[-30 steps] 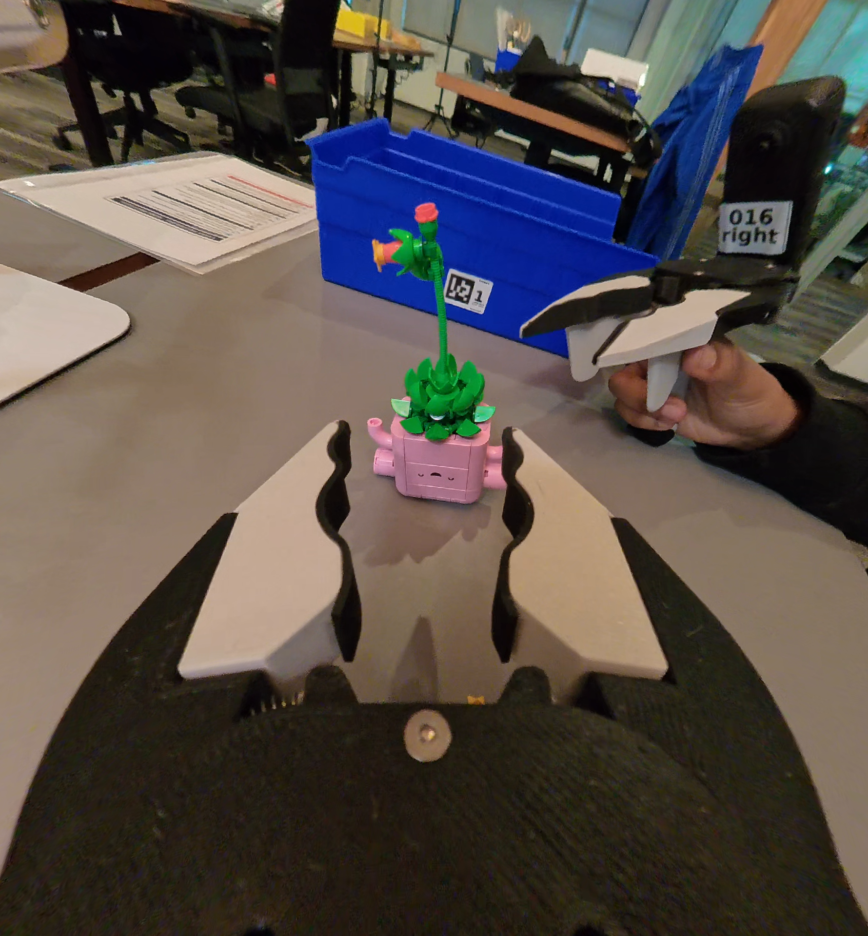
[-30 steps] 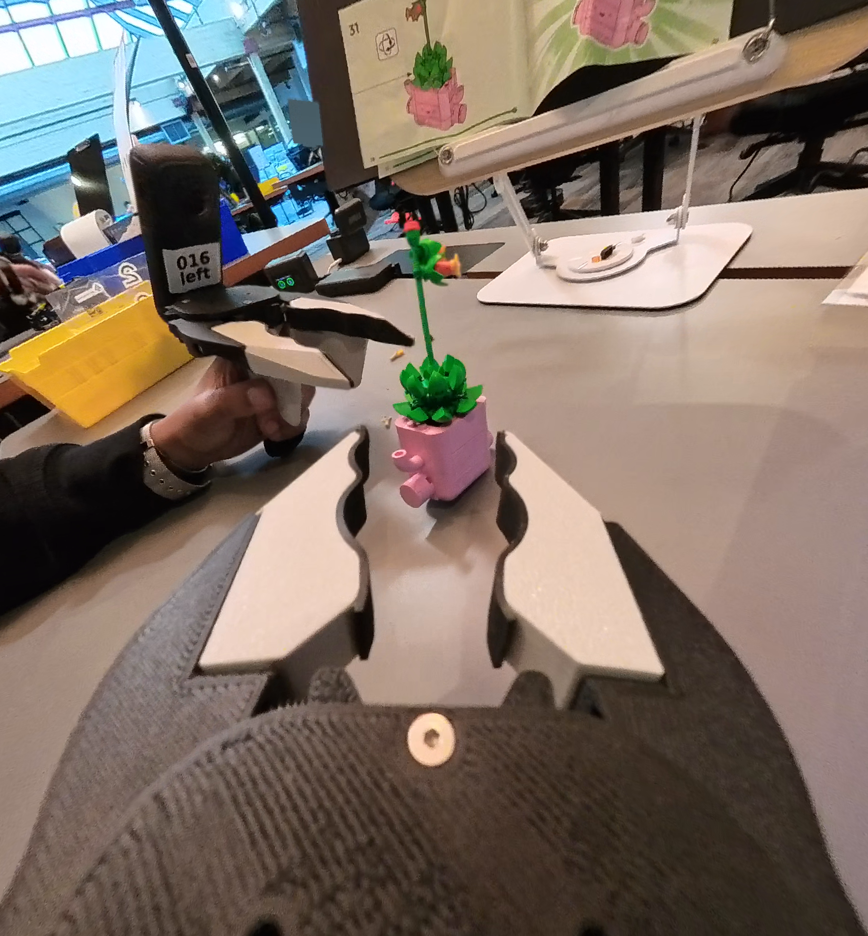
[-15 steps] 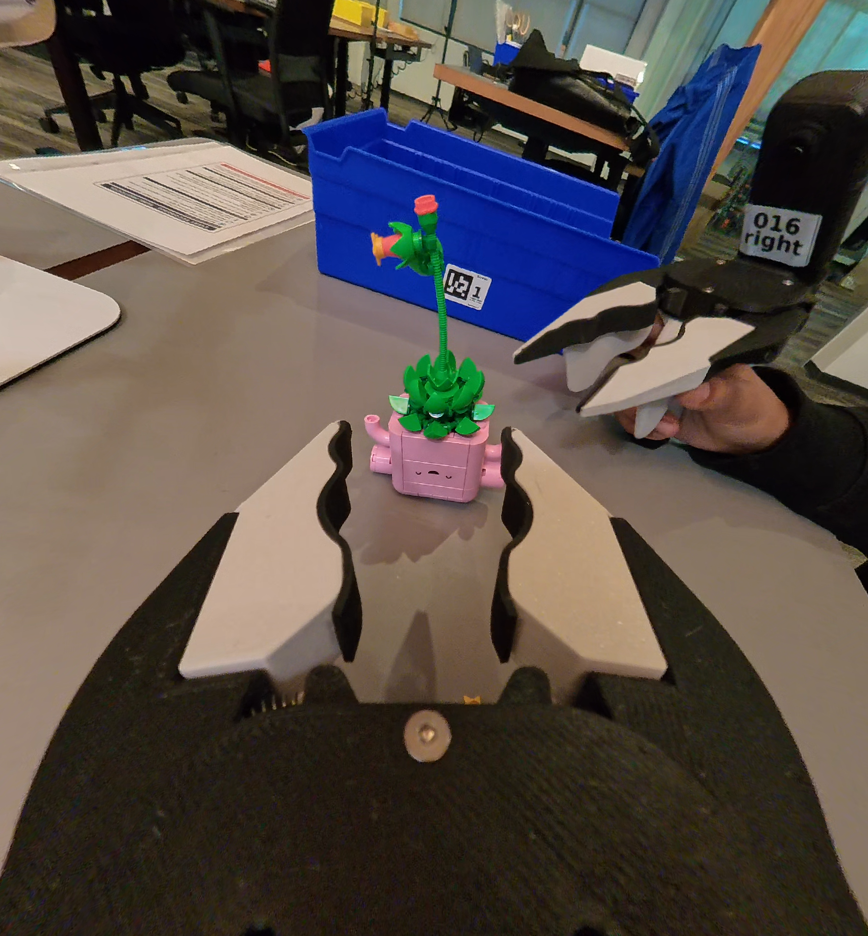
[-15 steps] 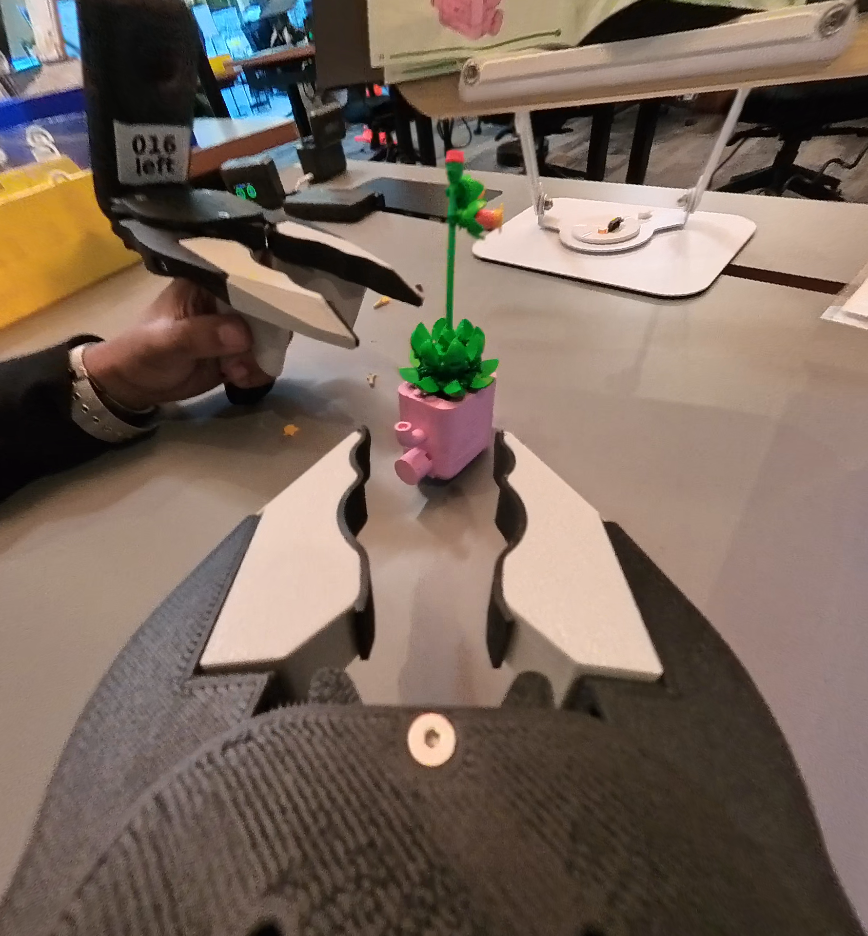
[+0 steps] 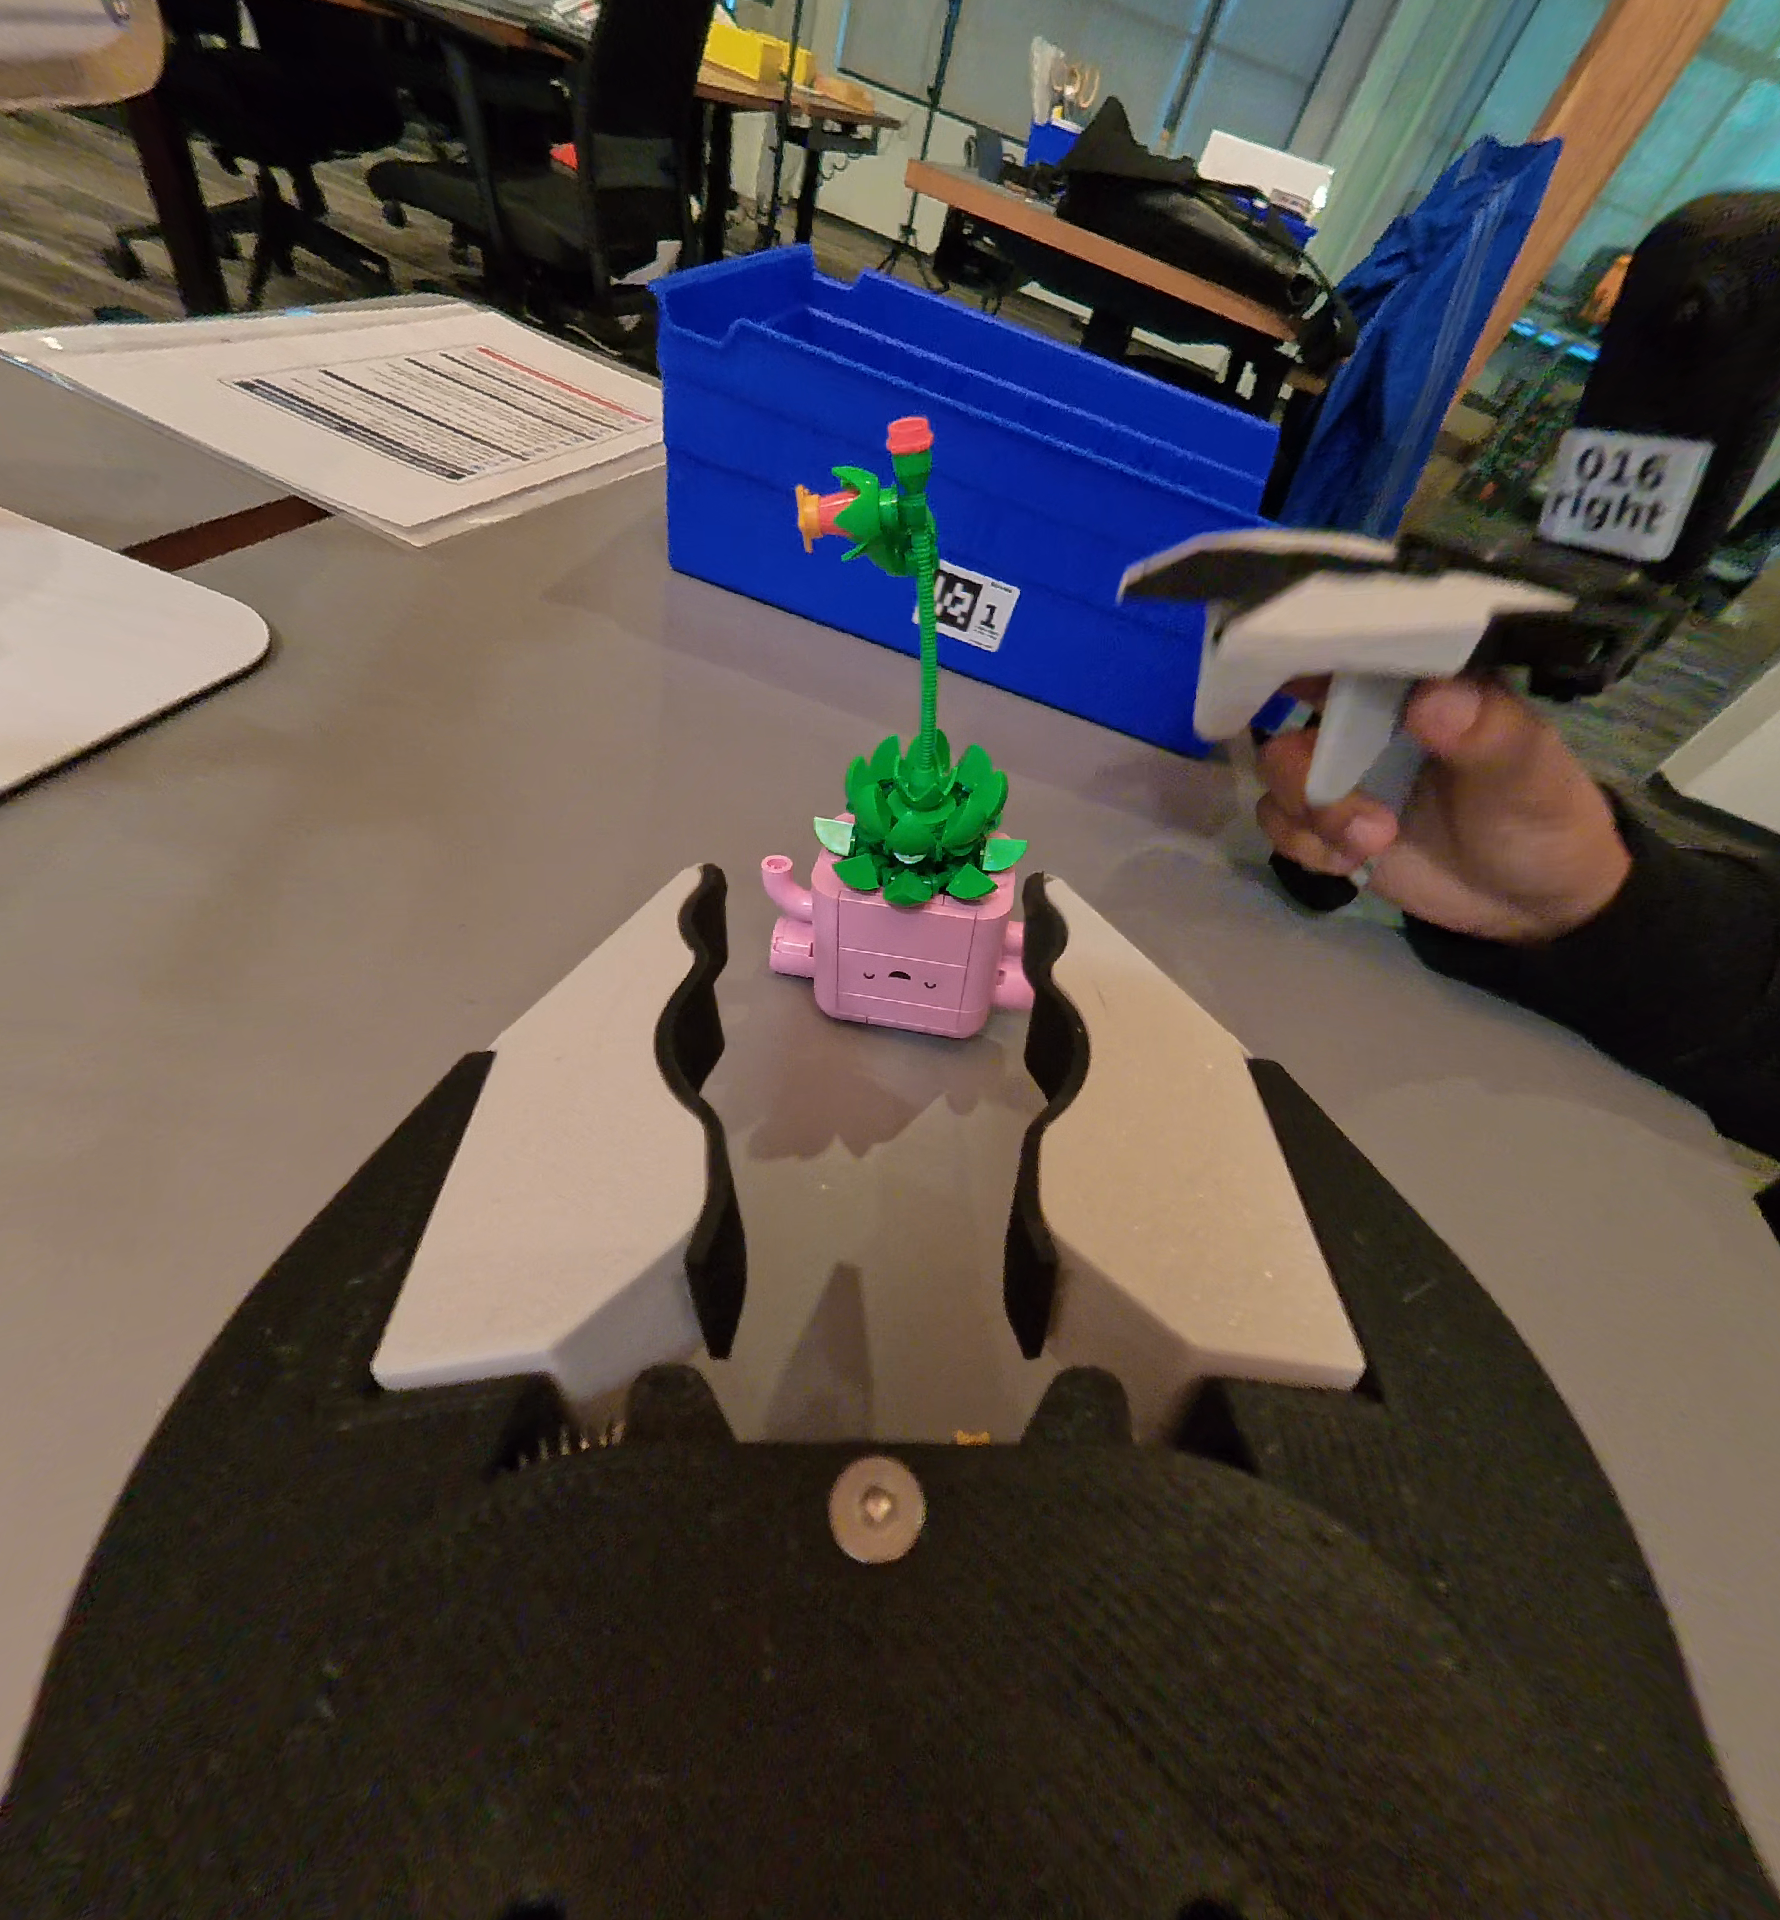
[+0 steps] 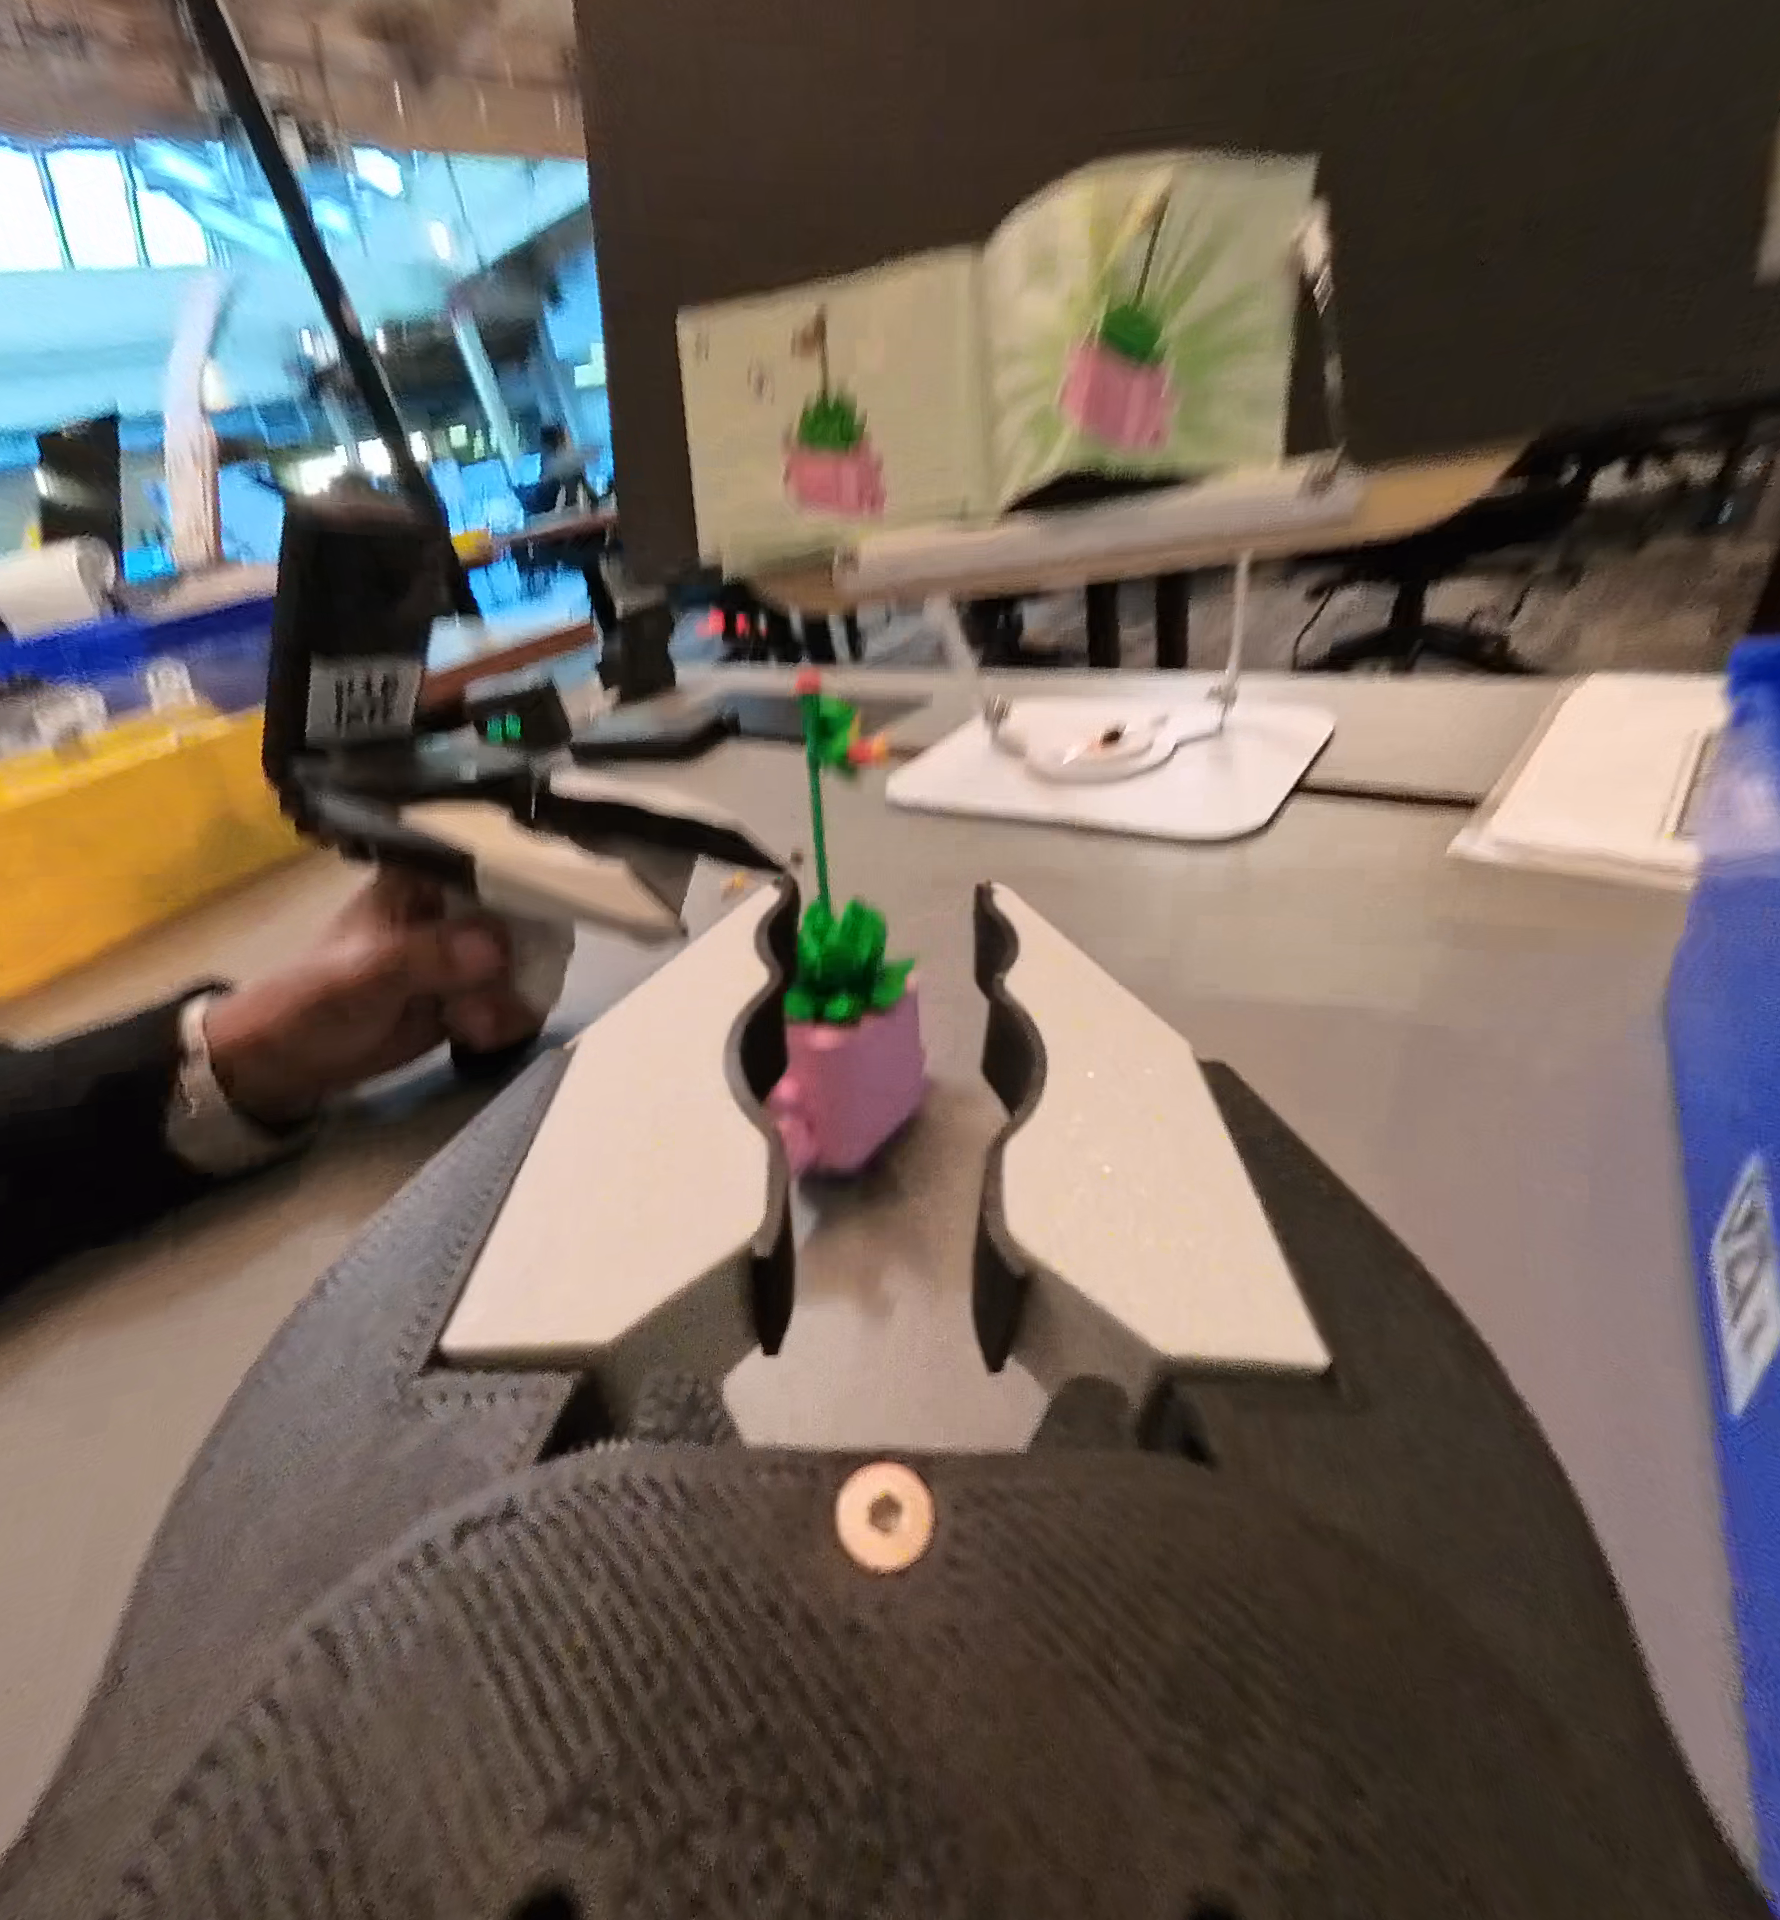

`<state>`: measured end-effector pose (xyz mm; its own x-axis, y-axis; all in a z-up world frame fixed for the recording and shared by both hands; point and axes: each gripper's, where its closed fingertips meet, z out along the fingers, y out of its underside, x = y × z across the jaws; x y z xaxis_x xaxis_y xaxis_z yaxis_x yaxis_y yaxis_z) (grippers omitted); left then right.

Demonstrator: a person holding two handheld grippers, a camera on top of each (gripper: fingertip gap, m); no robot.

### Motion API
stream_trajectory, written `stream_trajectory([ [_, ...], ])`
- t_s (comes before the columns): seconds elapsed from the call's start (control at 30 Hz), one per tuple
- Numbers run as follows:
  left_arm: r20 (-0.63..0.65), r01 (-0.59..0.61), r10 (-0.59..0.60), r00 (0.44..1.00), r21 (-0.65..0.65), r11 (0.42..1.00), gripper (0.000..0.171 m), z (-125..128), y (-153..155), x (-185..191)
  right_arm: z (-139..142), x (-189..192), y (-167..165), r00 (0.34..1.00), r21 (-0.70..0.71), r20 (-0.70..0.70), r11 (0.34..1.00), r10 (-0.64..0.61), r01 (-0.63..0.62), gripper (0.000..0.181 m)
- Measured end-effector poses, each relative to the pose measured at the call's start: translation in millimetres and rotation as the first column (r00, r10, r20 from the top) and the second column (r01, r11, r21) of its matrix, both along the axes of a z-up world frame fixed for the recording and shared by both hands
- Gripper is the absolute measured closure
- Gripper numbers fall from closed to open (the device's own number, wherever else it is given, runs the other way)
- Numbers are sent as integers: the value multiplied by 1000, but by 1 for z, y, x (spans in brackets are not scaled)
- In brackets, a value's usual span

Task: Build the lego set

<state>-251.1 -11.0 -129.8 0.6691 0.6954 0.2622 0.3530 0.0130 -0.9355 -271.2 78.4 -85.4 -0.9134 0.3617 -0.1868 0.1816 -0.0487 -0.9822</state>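
Observation:
The lego plant has a pink pot (image 5: 896, 961), green leaves and a tall green stem with a red and orange flower (image 5: 860, 509). It stands upright on the grey table (image 5: 346, 831). My left gripper (image 5: 873, 894) is open and empty, its tips on either side of the pot's front. My right gripper (image 6: 886, 896) is open with a narrower gap, held above the table; the pot (image 6: 860, 1070) shows blurred beyond it, partly hidden by its left finger. In the left wrist view the right gripper (image 5: 1281, 613) hangs to the right of the stem.
A blue bin (image 5: 969, 436) stands behind the plant and shows at the right edge of the right wrist view (image 6: 1759, 1039). A yellow bin (image 6: 86, 831), an instruction booklet (image 6: 969, 343) on a white stand (image 6: 1229, 769), and papers (image 5: 398, 405) surround the work area. The pink pot (image 5: 896, 961) is closer to my left gripper, around 5 centimetres from its tips; the right tips are 12 centimetres off.
My right gripper has swung so the blue bin now enters its view, and its jaws have narrowed. The left gripper and the plant have stayed put.

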Motion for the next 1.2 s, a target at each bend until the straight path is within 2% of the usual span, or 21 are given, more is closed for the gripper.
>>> stream_trajectory([
  [0.1,-54,-61,57,997,-73,995,115,0,-7,-4,43,-20,-2,996,-113,-75,992,-58,49,139],
  [0.23,-156,-208,182,971,-172,963,115,6,-27,-13,92,-64,-33,949,-121,-266,983,-168,140,137],
  [0.3,-246,-366,313,918,-214,906,116,24,-50,-22,110,-92,-55,914,-116,-348,978,-206,176,138],
  [0.33,-293,-451,384,876,-212,867,129,39,-63,-26,117,-106,-67,897,-110,-384,975,-219,191,138],
  [0.37,-343,-512,433,834,-184,839,137,57,-73,-28,123,-122,-77,881,-104,-409,971,-239,215,139],
  [0.4,-386,-553,469,794,-140,821,138,77,-79,-31,126,-139,-86,867,-102,-422,964,-266,247,140],
  [0.47,-430,-618,537,726,-65,784,133,111,-90,-43,125,-171,-100,857,-86,-416,951,-305,297,139],
  [0.57,-438,-690,591,678,-99,717,111,137,-97,-83,108,-209,-120,893,-29,-339,952,-296,304,136],
  [0.67,-449,-733,607,656,-189,653,94,147,-95,-131,93,-233,-130,927,-37,-252,960,-279,278,141],
  [0.73,-460,-755,613,642,-237,612,83,149,-92,-159,97,-241,-134,932,-98,-239,962,-271,255,149],
  [0.8,-487,-782,621,614,-268,563,82,149,-93,-181,100,-241,-140,939,-88,-256,973,-231,216,160],
  [0.87,-518,-822,643,565,-283,494,79,146,-101,-192,97,-243,-143,932,-43,-286,975,-223,220,161],
  [0.93,-520,-840,662,540,-282,463,78,139,-108,-200,90,-244,-145,927,-1,-306,974,-216,227,159],
  [1.0,-484,-826,669,564,-328,459,78,124,-113,-207,85,-246,-147,930,14,-301,974,-212,226,157],
  [1.03,-505,-829,658,559,-330,452,79,124,-113,-207,84,-247,-149,934,17,-292,976,-203,218,156],
  [1.1,-522,-838,656,546,-349,420,88,122,-116,-205,80,-247,-152,940,24,-281,978,-192,207,166],
  [1.17,-539,-856,665,517,-353,379,107,123,-123,-202,76,-248,-152,940,40,-285,977,-188,208,181],
  [1.2,-543,-861,670,507,-348,370,116,124,-126,-200,75,-247,-152,942,41,-283,979,-180,199,181],
])
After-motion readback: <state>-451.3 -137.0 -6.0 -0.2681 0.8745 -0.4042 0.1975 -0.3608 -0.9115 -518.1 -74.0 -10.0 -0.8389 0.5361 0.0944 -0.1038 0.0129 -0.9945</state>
